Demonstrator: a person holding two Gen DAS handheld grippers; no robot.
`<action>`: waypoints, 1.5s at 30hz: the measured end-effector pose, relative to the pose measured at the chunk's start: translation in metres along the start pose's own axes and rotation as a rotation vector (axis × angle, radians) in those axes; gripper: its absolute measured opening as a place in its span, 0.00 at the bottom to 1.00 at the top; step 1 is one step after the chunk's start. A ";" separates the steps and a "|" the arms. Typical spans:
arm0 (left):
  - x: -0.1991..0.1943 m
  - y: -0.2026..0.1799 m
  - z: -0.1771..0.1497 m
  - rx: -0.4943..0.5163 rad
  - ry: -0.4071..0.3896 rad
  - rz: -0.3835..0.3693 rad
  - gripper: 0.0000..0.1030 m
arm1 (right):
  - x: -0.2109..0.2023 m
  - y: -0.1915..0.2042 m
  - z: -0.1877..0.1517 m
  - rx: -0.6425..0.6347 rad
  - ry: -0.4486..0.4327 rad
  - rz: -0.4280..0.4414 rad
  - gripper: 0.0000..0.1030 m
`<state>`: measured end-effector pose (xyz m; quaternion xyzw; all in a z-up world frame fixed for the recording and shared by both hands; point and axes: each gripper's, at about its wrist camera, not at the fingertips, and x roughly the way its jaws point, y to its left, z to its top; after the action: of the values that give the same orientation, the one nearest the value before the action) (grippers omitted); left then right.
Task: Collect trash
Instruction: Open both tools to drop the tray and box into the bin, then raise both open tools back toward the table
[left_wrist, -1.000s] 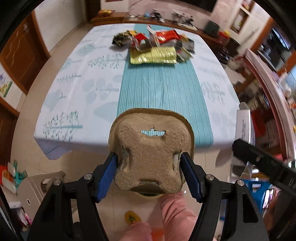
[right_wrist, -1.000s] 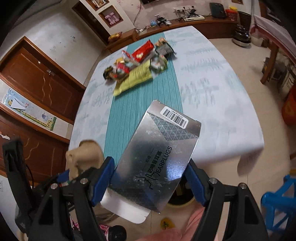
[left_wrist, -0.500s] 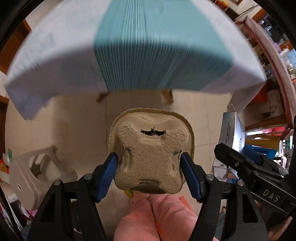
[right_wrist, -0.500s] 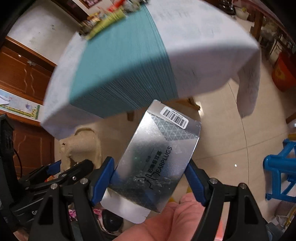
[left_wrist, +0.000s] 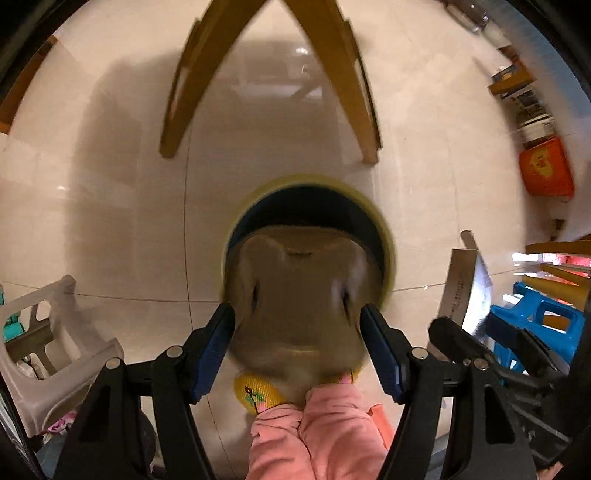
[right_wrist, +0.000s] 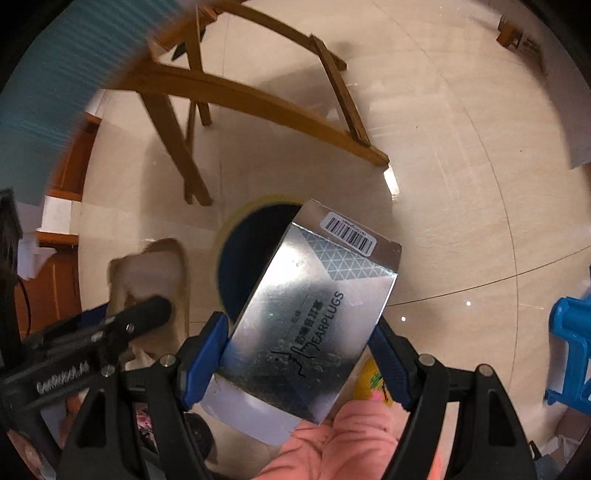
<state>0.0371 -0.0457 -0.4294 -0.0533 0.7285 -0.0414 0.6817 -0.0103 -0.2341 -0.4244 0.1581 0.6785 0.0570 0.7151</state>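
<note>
My left gripper (left_wrist: 297, 321) is shut on a brown pulp cup carrier (left_wrist: 299, 295), held straight over a round bin (left_wrist: 386, 236) with a yellow rim and dark inside that stands on the floor. My right gripper (right_wrist: 299, 332) is shut on a silver earplugs box (right_wrist: 314, 314) with a barcode label, tilted, over the right part of the same bin (right_wrist: 240, 258). In the right wrist view the carrier (right_wrist: 155, 273) and the left gripper show at the left. The box's edge (left_wrist: 461, 288) shows at the right of the left wrist view.
Wooden table legs (left_wrist: 177, 103) cross the tiled floor beyond the bin. A white plastic stool (left_wrist: 55, 343) stands at the left, a blue stool (right_wrist: 569, 350) at the right. A person's pink trouser legs (left_wrist: 317, 432) and yellow slipper (left_wrist: 258, 391) are close below the grippers.
Both grippers have dropped from above the table to near the floor, still holding the carrier and the box. The tabletop has left view; the bin now lies under them.
</note>
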 end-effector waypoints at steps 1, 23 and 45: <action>0.011 0.002 0.004 -0.004 0.008 -0.010 0.69 | 0.008 0.000 0.001 -0.010 0.007 -0.005 0.74; -0.018 0.089 -0.026 -0.283 -0.068 0.041 0.93 | 0.045 0.058 0.036 -0.140 0.073 0.014 0.75; -0.214 0.063 -0.059 -0.182 -0.197 0.080 0.93 | -0.135 0.111 -0.002 -0.172 -0.067 0.011 0.86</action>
<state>-0.0095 0.0445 -0.2222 -0.0898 0.6602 0.0576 0.7435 -0.0076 -0.1690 -0.2624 0.1014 0.6459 0.1137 0.7481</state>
